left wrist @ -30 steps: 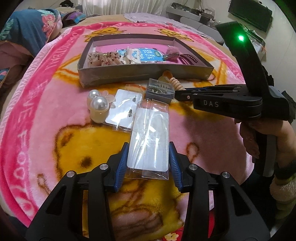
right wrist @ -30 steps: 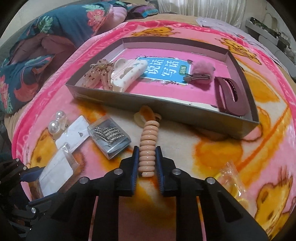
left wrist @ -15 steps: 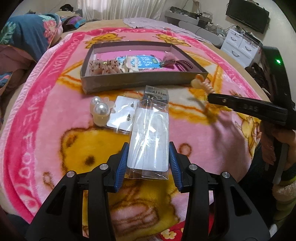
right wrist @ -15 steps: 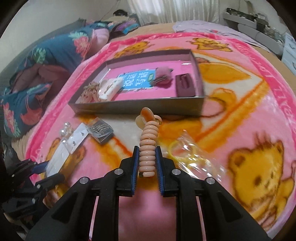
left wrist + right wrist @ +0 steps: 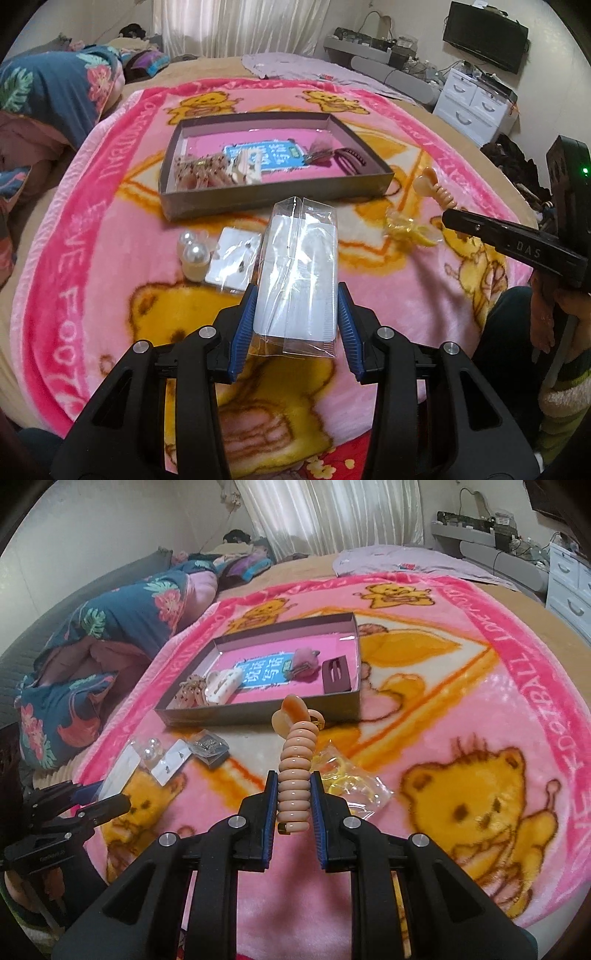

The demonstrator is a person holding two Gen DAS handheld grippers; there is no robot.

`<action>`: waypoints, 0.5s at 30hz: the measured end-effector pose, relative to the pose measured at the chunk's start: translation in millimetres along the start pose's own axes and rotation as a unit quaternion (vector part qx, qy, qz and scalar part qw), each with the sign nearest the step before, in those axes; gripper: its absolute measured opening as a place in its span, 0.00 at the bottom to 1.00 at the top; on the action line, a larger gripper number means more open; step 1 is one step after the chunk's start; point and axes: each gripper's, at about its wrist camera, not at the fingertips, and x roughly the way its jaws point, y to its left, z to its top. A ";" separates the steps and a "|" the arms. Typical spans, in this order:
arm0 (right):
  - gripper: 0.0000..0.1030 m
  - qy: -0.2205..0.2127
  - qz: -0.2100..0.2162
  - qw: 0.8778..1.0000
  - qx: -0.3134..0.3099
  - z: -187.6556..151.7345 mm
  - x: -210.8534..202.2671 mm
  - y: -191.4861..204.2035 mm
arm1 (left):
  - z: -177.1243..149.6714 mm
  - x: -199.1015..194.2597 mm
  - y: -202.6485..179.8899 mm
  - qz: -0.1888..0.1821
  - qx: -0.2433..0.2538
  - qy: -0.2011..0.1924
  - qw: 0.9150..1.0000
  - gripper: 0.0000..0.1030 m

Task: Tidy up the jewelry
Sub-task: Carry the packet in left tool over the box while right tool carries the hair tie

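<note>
**Left wrist view: both hands loaded, box not yet reached**

We see the left gripper (image 5: 295, 325) with its jaws closed on a clear plastic packet (image 5: 297, 273), pinched by its side edges and lifted off the blanket (image 5: 388, 280). The right gripper (image 5: 292, 797) has its jaws narrow, clamped on the lower coils of a peach spiral hair tie (image 5: 295, 771), which stands up between them.

Risks, as we judge them:
- The packet is slick film held edge-on; it could bow or slide out if tilted.
- The hair tie is springy and gripped low, so its free top may wobble and catch the box wall.
- The two grippers may crowd each other if both head for the box together.

Room and edges: the shallow grey box (image 5: 273, 192) sits beyond both grippers, its near wall facing us. Inside, hair clips (image 5: 207, 686) fill the left end, a dark claw clip (image 5: 336, 674) the right; the pink middle looks freest. Between us and the box lie pearl pieces (image 5: 194, 254), an earring card (image 5: 234, 258) and a yellow packet (image 5: 347, 782), so a raised path seems safest.
</note>
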 end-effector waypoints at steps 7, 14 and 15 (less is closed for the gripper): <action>0.16 -0.025 -0.002 1.000 0.011 5.4 -17.7 -7.9 | 15.7 0.7 -11.6 -0.002 0.013 -0.011 1.000 0.33; 0.16 -0.039 -0.014 0.999 0.009 12.3 -24.9 -10.8 | 36.5 3.1 -16.3 -0.005 0.017 -0.027 0.999 0.33; 0.16 -0.040 -0.016 0.999 0.008 13.5 -25.3 -10.7 | 38.3 3.0 -17.1 -0.005 0.018 -0.029 0.999 0.33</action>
